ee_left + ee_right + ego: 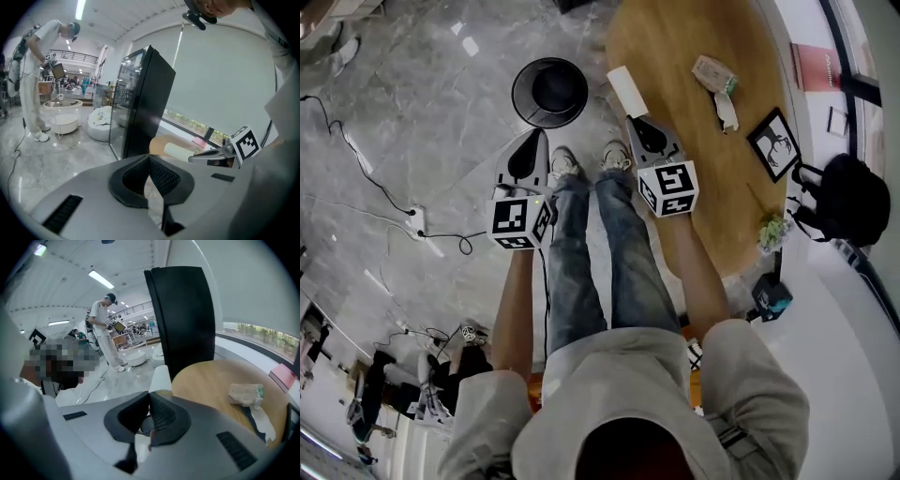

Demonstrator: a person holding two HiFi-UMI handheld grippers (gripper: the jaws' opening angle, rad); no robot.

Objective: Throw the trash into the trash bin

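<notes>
The person stands on the grey marble floor, feet just below the black trash bin in the upper middle of the head view. The bin is round, open at the top and dark inside.

The right tongs are pressed together on a white piece of trash, pinching its near end. The piece sticks out up and to the left from the tips. Its far end lies just right of the bin's rim in the picture, over the left edge of the round wooden tabletop. In the right gripper view the same white piece rises from between the closed right tongs, with the tabletop to its right.

The left tongs point toward the bin from the lower left, near its rim and apart from it. In the left gripper view the left tongs meet at the tips with nothing between them.

More trash lies on the tabletop at the upper right: a crumpled packet and, just below it, a white scrap. A black picture frame lies near the tabletop's right edge.
</notes>
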